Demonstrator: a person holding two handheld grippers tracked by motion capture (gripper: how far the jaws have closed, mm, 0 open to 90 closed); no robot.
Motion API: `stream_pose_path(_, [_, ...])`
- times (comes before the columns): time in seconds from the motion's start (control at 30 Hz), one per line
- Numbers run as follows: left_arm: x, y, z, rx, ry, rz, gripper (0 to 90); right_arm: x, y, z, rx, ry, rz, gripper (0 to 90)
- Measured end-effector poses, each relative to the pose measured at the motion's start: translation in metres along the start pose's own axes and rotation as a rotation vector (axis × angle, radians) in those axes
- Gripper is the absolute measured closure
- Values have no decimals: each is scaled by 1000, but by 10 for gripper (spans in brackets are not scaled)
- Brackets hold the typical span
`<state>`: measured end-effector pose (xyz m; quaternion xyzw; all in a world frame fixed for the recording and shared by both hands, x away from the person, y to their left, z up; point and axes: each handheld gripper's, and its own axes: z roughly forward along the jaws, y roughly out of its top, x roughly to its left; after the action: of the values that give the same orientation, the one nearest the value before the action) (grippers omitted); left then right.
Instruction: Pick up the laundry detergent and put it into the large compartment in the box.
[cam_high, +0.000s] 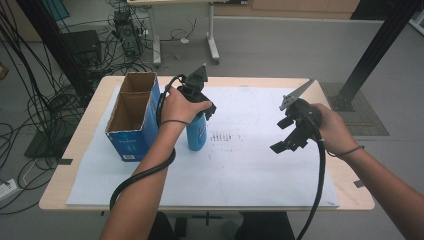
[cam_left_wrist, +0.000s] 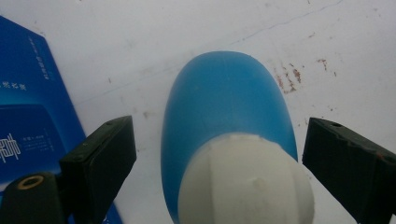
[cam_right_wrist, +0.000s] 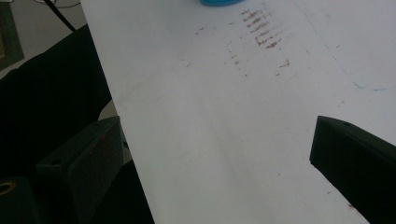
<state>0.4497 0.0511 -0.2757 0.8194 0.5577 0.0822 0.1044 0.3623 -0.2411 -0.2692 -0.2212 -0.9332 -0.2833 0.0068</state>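
The blue bottle (cam_high: 196, 134) is standing upright toward the table's (cam_high: 260, 83) far-left corner, just beside the open blue carton (cam_high: 134, 116) — its white cap (cam_left_wrist: 246, 182) sitting between the left gripper's (cam_high: 202, 111) fingers, which are standing apart without touching it. The right gripper (cam_high: 292, 134) is hovering near the right edge, fingers apart over the bare white sheet (cam_high: 260, 170).

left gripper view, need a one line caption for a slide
Open left tongs straddle the white cap of an upright blue bottle, pads clear of it, blue carton alongside on white paper.
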Motion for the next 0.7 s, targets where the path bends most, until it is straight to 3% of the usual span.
stream_pose_path(0.27, [2,1,3,7,4,-4,116,0,-1,0,-2,3,3,29])
stream_pose_path(0.7, [3,1,4,12,-5,-4,235,-1,-1,1,1,5,5,29])
